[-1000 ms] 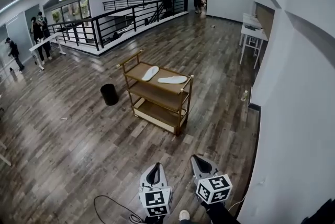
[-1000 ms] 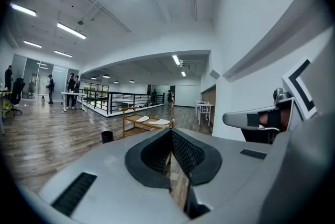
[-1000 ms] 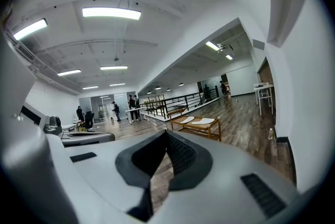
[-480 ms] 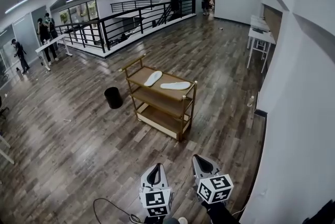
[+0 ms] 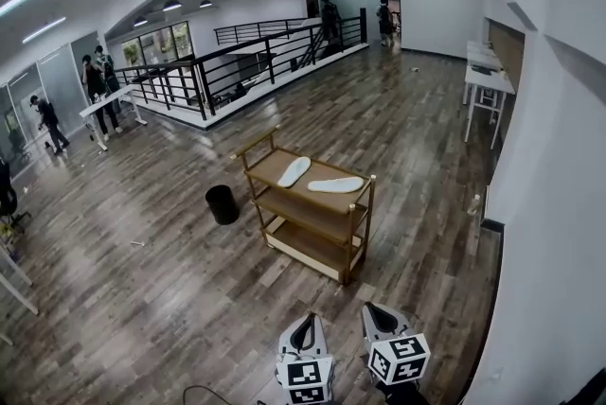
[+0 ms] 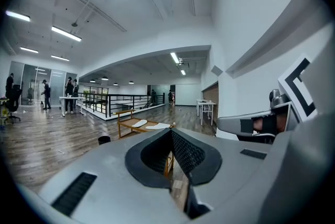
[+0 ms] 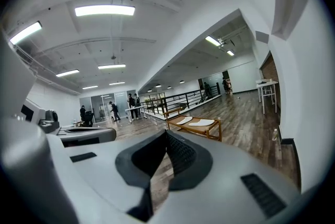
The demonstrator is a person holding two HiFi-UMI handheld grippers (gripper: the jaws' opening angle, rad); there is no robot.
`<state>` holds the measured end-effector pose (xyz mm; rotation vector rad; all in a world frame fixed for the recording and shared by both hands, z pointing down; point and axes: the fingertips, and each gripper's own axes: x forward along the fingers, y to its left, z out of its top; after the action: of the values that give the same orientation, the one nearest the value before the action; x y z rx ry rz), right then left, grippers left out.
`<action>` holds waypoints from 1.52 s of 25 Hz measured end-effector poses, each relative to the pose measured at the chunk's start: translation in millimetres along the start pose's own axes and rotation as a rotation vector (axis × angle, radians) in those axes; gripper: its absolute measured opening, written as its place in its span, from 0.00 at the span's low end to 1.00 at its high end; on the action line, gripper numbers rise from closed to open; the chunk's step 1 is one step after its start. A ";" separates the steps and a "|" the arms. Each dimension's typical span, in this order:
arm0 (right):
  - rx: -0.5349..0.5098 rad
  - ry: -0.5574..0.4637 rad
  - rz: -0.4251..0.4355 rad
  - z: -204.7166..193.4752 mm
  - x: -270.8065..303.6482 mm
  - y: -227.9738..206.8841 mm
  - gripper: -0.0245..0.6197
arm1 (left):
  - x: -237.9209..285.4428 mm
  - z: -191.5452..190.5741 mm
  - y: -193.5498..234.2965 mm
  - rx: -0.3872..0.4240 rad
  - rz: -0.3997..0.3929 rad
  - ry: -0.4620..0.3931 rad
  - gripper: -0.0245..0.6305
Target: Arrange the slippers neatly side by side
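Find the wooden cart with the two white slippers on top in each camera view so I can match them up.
Head view: the wooden cart stands just below the picture's centre.
Left gripper view: it is small, left of centre, a little below mid-height.
Right gripper view: it is small, right of centre, a little below mid-height.
Shared landmark: the black railing runs behind the cart in all three views.

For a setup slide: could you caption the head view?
Shut left gripper and right gripper face a wooden cart whose top shelf carries two white slippers, angled apart.
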<state>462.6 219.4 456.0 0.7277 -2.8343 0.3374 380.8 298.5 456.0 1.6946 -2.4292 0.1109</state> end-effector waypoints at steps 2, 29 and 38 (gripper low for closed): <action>0.004 0.002 -0.004 0.3 13.2 -5.6 0.04 | 15.3 1.3 3.5 -0.007 -0.008 -0.008 0.04; 0.006 0.012 -0.039 18.8 185.0 3.2 0.04 | 132.4 -3.0 130.1 -0.074 -0.005 -0.004 0.04; 0.005 0.055 -0.022 25.7 251.3 -16.8 0.04 | 191.0 7.1 154.2 -0.064 0.029 0.019 0.04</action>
<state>251.3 85.6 495.5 0.7388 -2.7722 0.3551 171.6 174.8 491.0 1.6255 -2.4173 0.0523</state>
